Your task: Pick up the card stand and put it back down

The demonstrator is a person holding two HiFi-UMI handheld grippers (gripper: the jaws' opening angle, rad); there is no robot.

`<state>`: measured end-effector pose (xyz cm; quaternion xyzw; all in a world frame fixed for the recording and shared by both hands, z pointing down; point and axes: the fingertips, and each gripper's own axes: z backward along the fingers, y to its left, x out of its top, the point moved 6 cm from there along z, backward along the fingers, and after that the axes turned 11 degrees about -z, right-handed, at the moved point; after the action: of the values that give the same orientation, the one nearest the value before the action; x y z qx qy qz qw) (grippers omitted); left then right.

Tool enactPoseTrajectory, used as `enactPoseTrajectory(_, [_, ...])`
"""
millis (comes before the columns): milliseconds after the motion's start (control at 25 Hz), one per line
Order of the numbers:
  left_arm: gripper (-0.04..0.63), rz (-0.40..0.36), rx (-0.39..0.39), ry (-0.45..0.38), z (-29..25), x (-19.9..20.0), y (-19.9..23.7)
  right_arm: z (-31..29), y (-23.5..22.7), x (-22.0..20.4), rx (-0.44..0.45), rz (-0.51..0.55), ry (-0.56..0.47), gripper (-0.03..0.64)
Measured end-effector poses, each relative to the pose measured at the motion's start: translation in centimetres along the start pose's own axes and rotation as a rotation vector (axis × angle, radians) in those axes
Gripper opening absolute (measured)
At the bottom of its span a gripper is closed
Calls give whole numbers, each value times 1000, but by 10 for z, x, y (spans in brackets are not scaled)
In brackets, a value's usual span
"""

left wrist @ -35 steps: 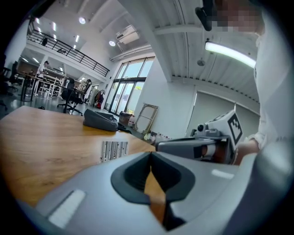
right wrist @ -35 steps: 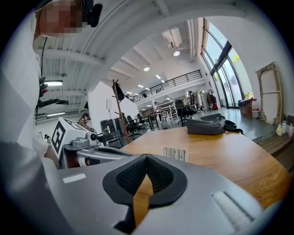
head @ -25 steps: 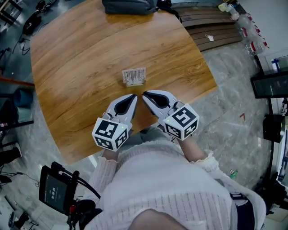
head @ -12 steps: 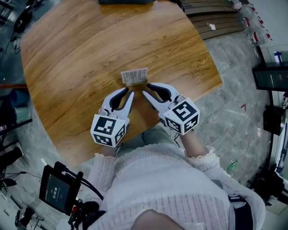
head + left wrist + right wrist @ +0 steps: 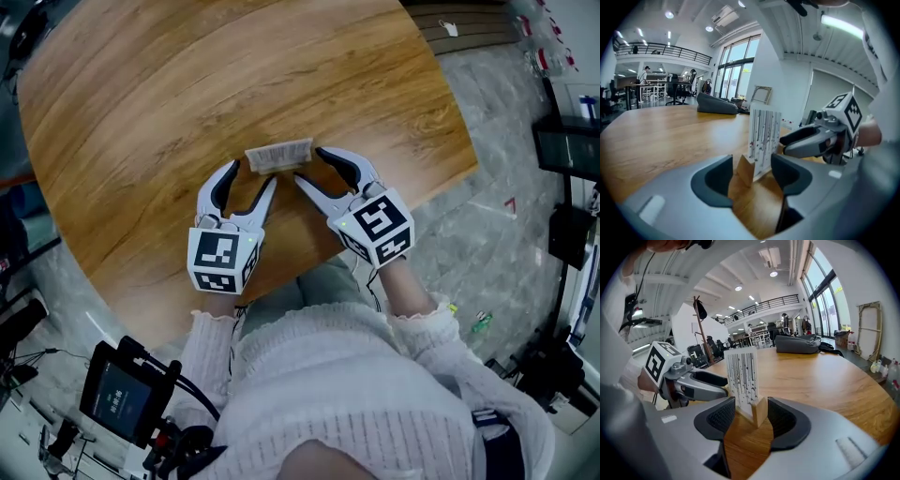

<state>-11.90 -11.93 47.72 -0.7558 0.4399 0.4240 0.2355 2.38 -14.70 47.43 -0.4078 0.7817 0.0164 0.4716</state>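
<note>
Both tongs stand wide, and their jaws have just been opening. From the head view, the left gripper (image 5: 251,178) and the right gripper (image 5: 314,167) lie low over the table (image 5: 169,84), one at each end of the card stand (image 5: 278,155). They point toward each other at a slant.

In the left gripper view, the left gripper (image 5: 751,176) has one end of the stand's wooden base (image 5: 742,171) between its jaws, with a gap on both sides. In the right gripper view, the right gripper (image 5: 751,416) has the other end of the base (image 5: 759,412) between its jaws, and the pads do not press on it.

The card stand is upright on the table, near the edge closest to the person, and holds a white card (image 5: 742,373) with thin dark lines. A dark bag (image 5: 716,104) lies at the far edge of the table.
</note>
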Motion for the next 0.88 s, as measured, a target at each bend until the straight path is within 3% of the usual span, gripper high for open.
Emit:
enactPoseTrajectory(360, [261,-58,-43,62,0,-2,-7,-9,7,1,9,116,88,248])
enactPoseTrajectory(600, [261,-87,-61,79,-2,-1,-13,-14,13,3,11,159,99,239])
enactPoseTrajectory(880, [239,-61,-41,61,-3,3,-11,-14,13,2,-5,150,89,207])
